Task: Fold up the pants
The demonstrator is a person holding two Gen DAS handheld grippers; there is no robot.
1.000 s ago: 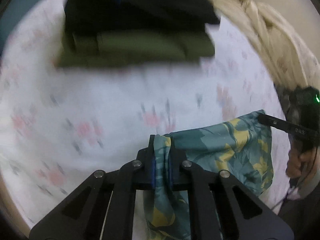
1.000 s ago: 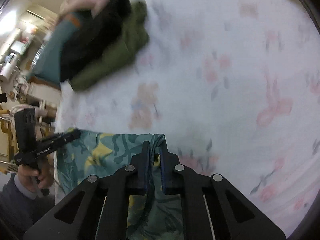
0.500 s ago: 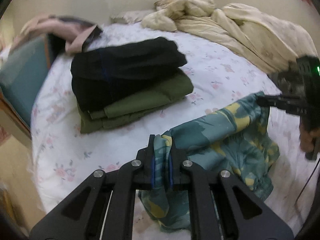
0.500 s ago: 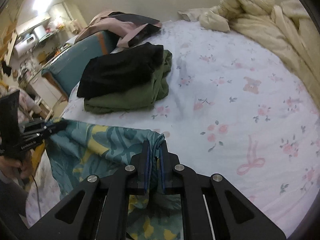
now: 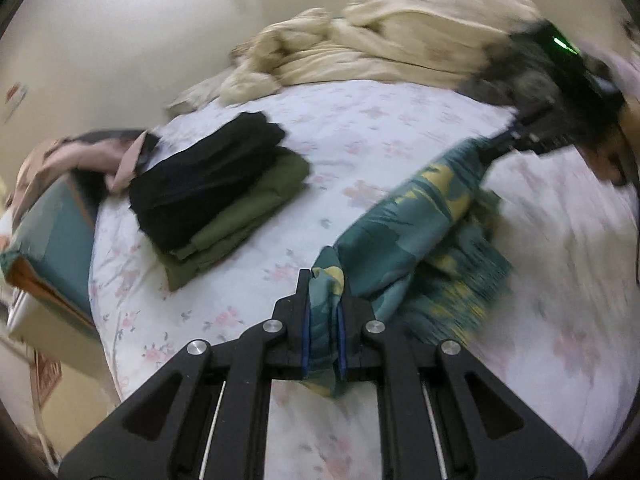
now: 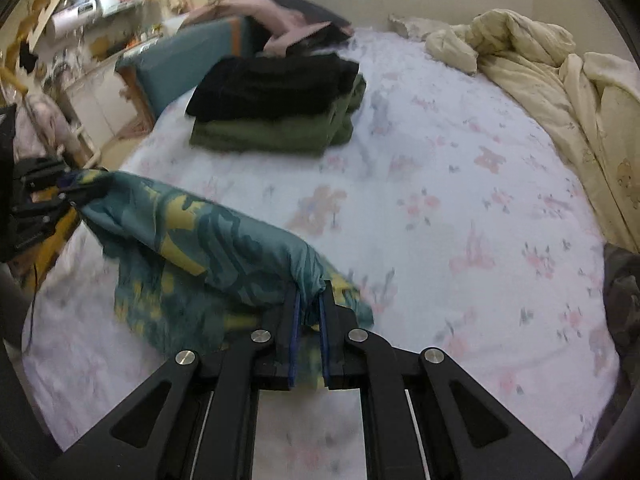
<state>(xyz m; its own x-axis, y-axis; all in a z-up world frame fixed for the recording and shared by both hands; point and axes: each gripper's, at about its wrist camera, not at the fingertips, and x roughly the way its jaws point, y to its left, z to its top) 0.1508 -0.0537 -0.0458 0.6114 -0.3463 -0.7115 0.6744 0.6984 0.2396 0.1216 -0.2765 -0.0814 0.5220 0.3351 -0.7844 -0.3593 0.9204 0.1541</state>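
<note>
The teal pants with a yellow leaf print (image 5: 416, 236) hang stretched between my two grippers above the flowered bed sheet (image 5: 372, 128). My left gripper (image 5: 323, 312) is shut on one end of the pants. My right gripper (image 6: 309, 320) is shut on the other end (image 6: 208, 248). In the left wrist view the right gripper (image 5: 516, 138) shows at the upper right, blurred. In the right wrist view the left gripper (image 6: 60, 192) shows at the left edge. The lower part of the pants drapes down toward the sheet.
A folded stack, black pants (image 5: 208, 180) on olive green pants (image 5: 248, 216), lies on the sheet to the left. A crumpled cream blanket (image 5: 400, 40) lies at the head of the bed. A teal cushion with pink clothes (image 6: 188, 56) sits at the bed edge.
Both grippers have lifted the teal pants up off the sheet and tilted back, so the room and whole bed have come into view. Both stay shut on the pants.
</note>
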